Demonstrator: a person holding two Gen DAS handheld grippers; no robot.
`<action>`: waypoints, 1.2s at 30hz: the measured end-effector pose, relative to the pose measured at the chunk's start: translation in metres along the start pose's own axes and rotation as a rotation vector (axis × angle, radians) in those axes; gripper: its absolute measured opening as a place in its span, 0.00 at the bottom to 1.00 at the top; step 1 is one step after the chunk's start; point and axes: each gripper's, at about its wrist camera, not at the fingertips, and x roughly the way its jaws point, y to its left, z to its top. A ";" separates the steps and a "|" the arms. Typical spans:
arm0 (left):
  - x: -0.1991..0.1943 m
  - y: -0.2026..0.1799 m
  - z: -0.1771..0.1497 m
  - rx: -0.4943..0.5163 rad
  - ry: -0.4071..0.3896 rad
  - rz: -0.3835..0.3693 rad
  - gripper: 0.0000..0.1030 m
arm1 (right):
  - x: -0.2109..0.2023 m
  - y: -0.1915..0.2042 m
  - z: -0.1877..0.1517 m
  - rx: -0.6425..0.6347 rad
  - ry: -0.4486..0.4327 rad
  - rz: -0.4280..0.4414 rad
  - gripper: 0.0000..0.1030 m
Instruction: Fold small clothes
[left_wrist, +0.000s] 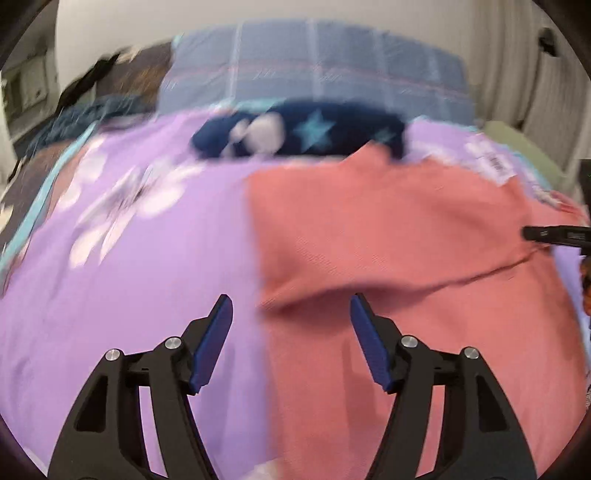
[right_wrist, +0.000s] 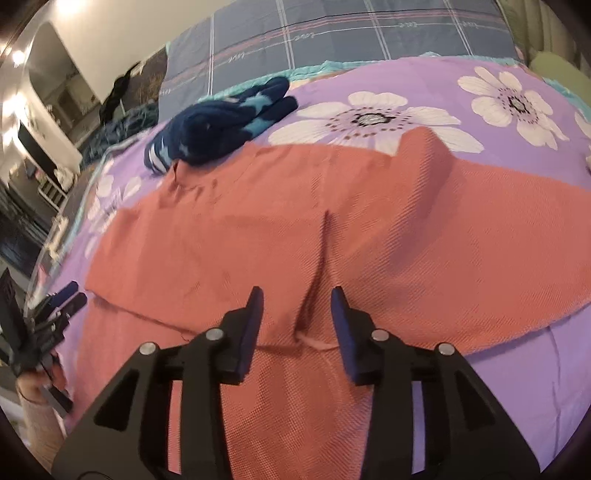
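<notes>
A salmon-pink garment (left_wrist: 388, 240) lies spread on a purple flowered bedspread (left_wrist: 147, 266); it also shows in the right wrist view (right_wrist: 258, 236). My left gripper (left_wrist: 291, 301) is open, just above the garment's left edge where a fold runs across. My right gripper (right_wrist: 297, 295) is open over a raised crease in the garment's middle, with nothing between the fingers. The right gripper's tip (left_wrist: 554, 234) shows at the right edge of the left wrist view, and the left gripper (right_wrist: 62, 299) at the left edge of the right wrist view.
A folded navy garment with light blue stars (right_wrist: 221, 122) lies beyond the pink one, also in the left wrist view (left_wrist: 303, 129). A grey-blue plaid pillow (right_wrist: 332, 40) stands at the head of the bed. The left wrist view is motion-blurred.
</notes>
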 end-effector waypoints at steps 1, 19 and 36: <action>0.007 0.008 -0.002 -0.017 0.024 -0.011 0.65 | 0.003 0.002 -0.001 -0.007 0.004 -0.014 0.33; 0.011 0.007 -0.008 0.021 -0.034 0.072 0.21 | -0.029 0.033 -0.007 -0.083 -0.199 -0.287 0.38; 0.027 0.045 -0.009 -0.213 -0.009 -0.305 0.22 | 0.107 0.283 0.076 -0.394 0.103 0.074 0.26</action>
